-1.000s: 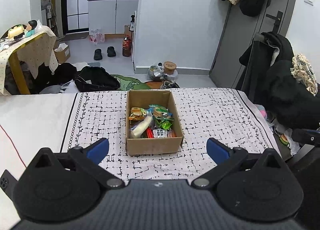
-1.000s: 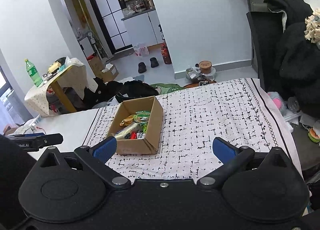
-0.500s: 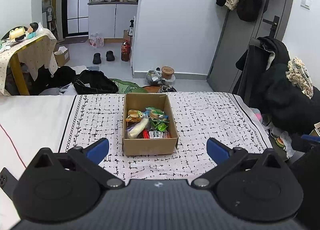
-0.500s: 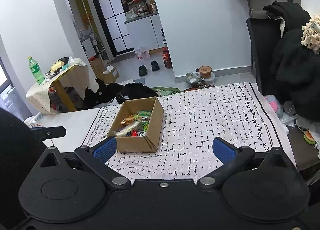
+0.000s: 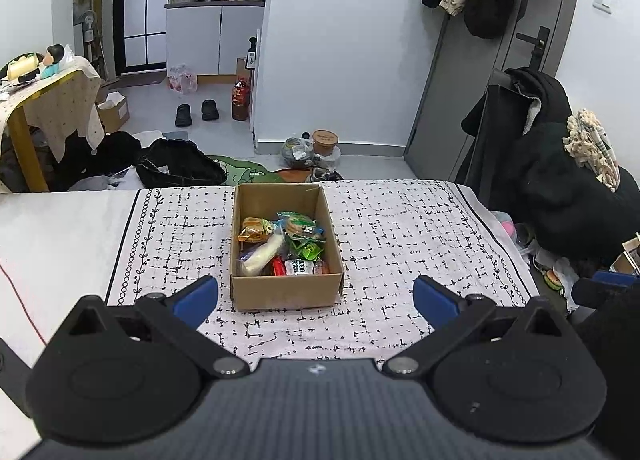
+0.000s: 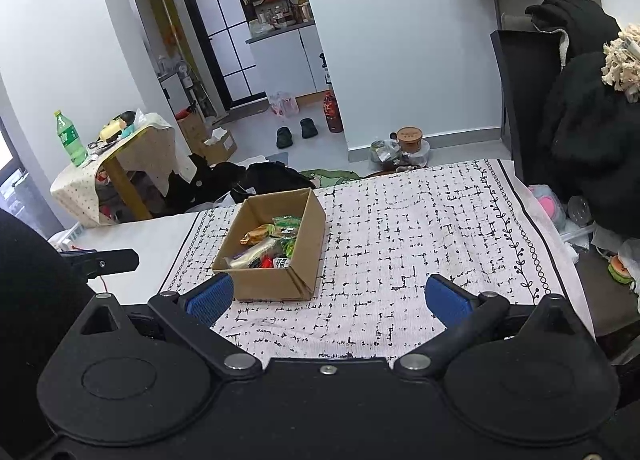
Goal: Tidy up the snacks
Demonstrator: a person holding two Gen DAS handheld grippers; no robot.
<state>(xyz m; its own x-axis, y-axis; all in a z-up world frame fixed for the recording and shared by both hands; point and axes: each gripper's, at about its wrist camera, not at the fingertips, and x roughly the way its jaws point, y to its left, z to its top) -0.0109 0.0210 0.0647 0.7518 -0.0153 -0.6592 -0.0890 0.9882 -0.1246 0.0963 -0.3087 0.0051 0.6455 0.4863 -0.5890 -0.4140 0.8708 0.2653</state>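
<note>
An open cardboard box (image 5: 286,292) sits on the patterned tablecloth (image 5: 400,244), straight ahead of your left gripper (image 5: 316,300), whose blue-padded fingers are spread wide with nothing between them. The box's long axis runs away from you, near to far, so its short near wall faces that gripper. Your right gripper (image 6: 327,300) is also spread wide and empty; from it the box (image 6: 276,284) lies ahead and to the left, just past its left pad, turned at an angle. The left gripper looks the better lined up for a reach. Inside the box lie the snacks (image 5: 282,246), all crinkly, glossy wrappers heaped at the near end: a pale cylindrical roll in clear film (image 5: 262,256), an orange packet (image 5: 252,230), green packets (image 5: 302,225), something red. The far end shows bare cardboard. The box is plain, matte and stiff-walled, with no flaps showing; the cloth is white with a broken black grid and a leafy vine border.
</note>
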